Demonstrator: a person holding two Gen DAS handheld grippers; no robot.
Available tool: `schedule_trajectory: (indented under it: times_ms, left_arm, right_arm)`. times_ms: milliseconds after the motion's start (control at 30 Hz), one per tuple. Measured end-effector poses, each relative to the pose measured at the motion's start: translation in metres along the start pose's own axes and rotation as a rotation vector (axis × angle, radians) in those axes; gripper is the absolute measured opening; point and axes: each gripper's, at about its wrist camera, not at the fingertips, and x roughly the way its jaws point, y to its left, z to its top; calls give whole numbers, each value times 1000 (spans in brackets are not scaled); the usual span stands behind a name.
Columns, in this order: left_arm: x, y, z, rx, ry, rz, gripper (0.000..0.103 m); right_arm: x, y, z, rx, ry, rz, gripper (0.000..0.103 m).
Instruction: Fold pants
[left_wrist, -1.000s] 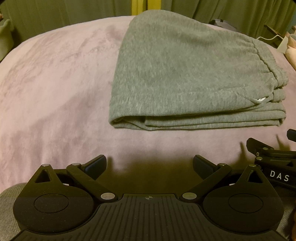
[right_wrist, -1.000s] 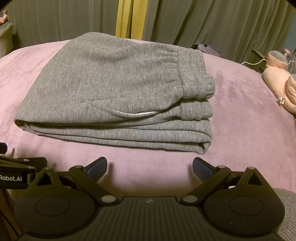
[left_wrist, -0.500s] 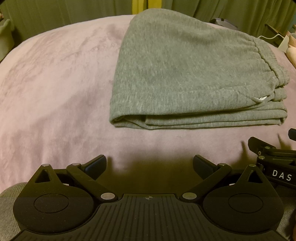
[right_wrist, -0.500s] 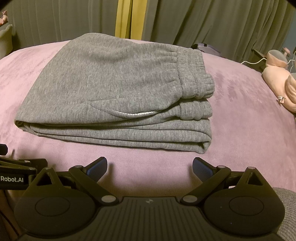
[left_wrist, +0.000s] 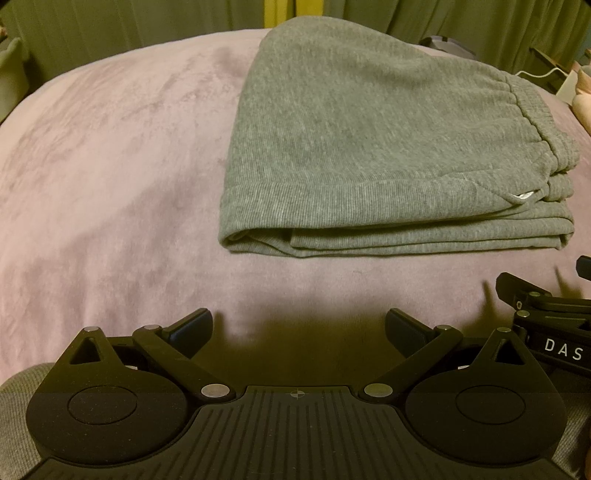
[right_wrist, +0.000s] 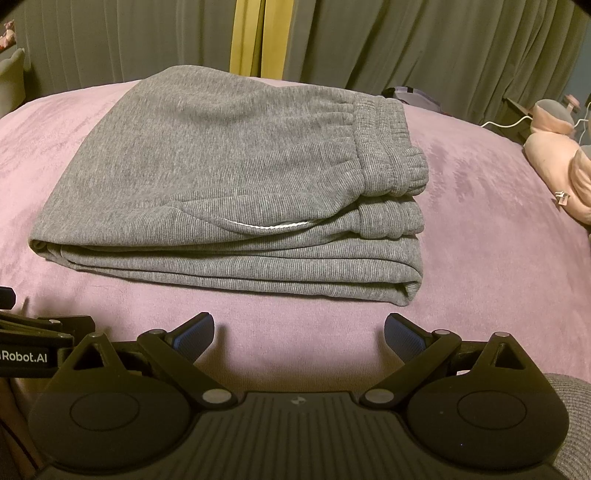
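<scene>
Grey sweatpants (left_wrist: 369, 155) (right_wrist: 229, 184) lie folded into a flat stack of several layers on a pink-purple bedcover (left_wrist: 110, 184) (right_wrist: 480, 221). The elastic waistband is on the right side, with a white pocket edge showing at the front. My left gripper (left_wrist: 298, 326) hangs open, short of the stack's front edge and to its left. My right gripper (right_wrist: 299, 332) is open too, just in front of the stack's near edge. Neither touches the cloth. Each gripper shows at the edge of the other's view.
Grey-green curtains (right_wrist: 406, 44) with a yellow strip hang behind the bed. A pink plush toy (right_wrist: 554, 166) and a white cable lie at the far right. Bare bedcover stretches left of the pants.
Both grippers have drawn back very slightly from the pants; the folded stack has not moved and both stay open.
</scene>
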Motion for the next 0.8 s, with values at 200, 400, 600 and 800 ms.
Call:
schedule_trajectory:
  times_ms: [200,400,600,800]
  left_arm:
    - [0,0,0,1,0,0,103]
    - [1,0,0,2,2,0,103]
    - [0,1,-1,-1,6,1,103]
    - [0,1,-2,-3,8,8,103]
  right_arm:
    - [0,0,0,0,1,0,99]
    - [0,0,0,0,0,0,99]
    - [0,0,0,-2,0,0,99]
    - [1,0,0,-3,0,0,99]
